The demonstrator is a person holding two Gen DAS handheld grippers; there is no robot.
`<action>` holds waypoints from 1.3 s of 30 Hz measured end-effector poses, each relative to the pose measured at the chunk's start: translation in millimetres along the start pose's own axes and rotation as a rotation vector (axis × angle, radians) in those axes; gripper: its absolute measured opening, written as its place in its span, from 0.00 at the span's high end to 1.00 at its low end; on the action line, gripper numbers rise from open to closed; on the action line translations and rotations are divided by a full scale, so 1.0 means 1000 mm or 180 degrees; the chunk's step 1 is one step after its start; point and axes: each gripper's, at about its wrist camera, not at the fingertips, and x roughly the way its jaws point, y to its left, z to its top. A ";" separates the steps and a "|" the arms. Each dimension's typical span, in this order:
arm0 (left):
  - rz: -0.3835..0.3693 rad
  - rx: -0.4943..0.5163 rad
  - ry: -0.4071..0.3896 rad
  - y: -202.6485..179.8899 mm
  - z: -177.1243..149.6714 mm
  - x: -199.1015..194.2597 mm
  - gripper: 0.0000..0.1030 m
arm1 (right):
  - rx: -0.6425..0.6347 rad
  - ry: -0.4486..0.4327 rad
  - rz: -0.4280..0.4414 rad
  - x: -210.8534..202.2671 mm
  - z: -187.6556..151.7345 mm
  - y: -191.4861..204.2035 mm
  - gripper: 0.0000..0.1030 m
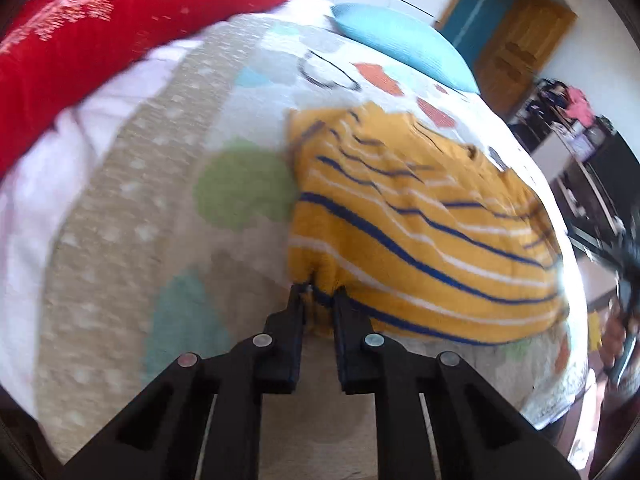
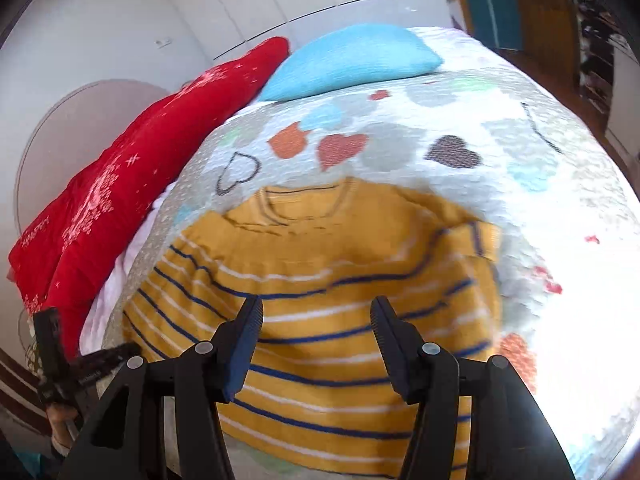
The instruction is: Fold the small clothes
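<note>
Pinching the hem corner of the yellow striped shirt, the left gripper is clamped tight. The right gripper hovers above the shirt, jaws apart, on the heart-patterned bedspread.

I see bright daylight in both views. Glare washes out the bedspread toward four o'clock. Motion blur softens everything; fisheye curvature and dark vignetting ring the edges.

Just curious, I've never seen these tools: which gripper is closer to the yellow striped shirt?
Left. The left gripper is pinched shut on the yellow striped shirt at its edge. The right gripper hangs open above the shirt, apparently not touching it.
</note>
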 end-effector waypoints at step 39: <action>0.0295 -0.0308 -0.0490 -0.006 -0.082 -0.060 0.32 | -0.1038 0.0562 0.0374 0.168 0.018 0.205 0.57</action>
